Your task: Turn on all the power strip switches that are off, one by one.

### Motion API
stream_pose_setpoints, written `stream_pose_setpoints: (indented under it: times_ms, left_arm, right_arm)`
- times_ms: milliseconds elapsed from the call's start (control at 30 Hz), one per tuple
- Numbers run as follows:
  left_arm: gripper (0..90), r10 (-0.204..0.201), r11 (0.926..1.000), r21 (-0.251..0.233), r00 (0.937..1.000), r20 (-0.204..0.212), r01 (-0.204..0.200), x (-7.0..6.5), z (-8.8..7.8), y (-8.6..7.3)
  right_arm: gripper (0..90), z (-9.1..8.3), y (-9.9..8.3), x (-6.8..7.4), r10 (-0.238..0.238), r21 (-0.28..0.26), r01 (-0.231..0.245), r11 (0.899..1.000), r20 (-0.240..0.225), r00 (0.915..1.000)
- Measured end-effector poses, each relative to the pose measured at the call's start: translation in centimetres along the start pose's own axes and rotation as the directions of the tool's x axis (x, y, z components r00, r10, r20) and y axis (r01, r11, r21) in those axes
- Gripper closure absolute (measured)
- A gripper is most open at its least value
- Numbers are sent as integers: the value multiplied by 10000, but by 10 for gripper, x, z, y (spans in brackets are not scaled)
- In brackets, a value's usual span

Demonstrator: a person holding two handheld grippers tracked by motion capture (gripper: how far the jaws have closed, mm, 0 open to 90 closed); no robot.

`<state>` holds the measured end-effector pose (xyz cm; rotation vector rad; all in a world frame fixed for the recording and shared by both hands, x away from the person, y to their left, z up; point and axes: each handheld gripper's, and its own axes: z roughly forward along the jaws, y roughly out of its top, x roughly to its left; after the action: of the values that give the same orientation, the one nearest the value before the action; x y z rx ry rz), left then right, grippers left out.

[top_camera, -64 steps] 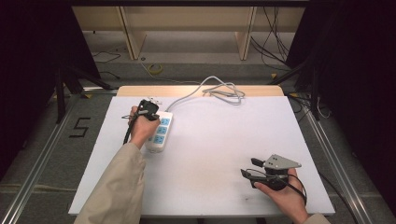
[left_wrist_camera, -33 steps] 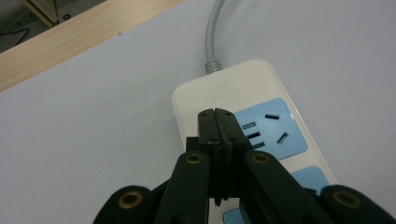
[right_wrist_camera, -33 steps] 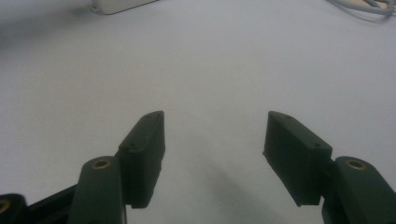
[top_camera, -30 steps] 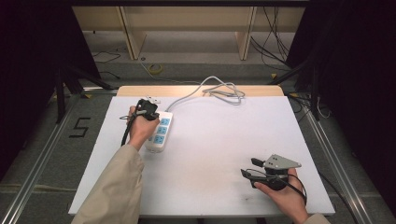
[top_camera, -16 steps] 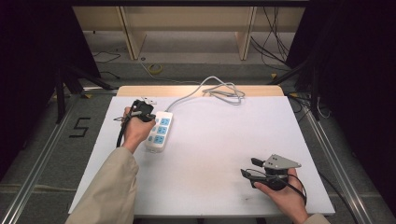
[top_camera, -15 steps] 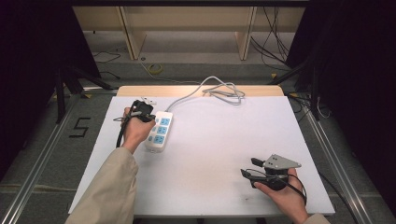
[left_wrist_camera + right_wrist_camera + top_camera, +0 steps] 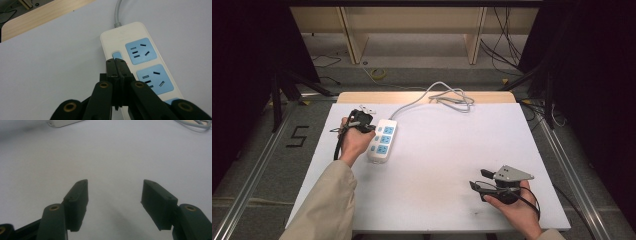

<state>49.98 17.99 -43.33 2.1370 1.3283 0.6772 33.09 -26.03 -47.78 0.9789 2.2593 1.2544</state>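
A white power strip (image 7: pixel 382 141) with blue sockets lies on the left half of the white table (image 7: pixel 452 150). My left gripper (image 7: pixel 368 126) is just left of the strip's far end, held in a hand with a beige sleeve. In the left gripper view the strip (image 7: pixel 140 50) lies close below and my left gripper (image 7: pixel 117 65) is shut, with nothing between the jaws. Its tips sit over the strip's small blue switch (image 7: pixel 117 55). My right gripper (image 7: pixel 478 179) rests near the table's front right, and it (image 7: pixel 115 191) stands open over bare table.
The strip's grey cable (image 7: pixel 452 96) runs to a loose coil at the back edge, over a strip of bare wood (image 7: pixel 362 97). Beyond the table are a wooden frame and floor cables. Dark curtains stand on both sides.
My left gripper has drifted slightly to the left beside the strip, staying shut. The right gripper has not moved.
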Motion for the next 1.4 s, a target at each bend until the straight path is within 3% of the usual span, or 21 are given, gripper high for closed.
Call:
stream_pose_setpoints:
  times_ms: [833,1400]
  left_arm:
    - [898,94,9999,-71,9999,-44,-94,-3,-12,-1]
    - [898,58,10000,34,9998,190,-58,-4,-15,-10]
  right_arm:
    - [392,0,0,0,-17,10,17,10000,-1,10000]
    - [392,0,0,0,-16,23,16,10000,-12,10000]
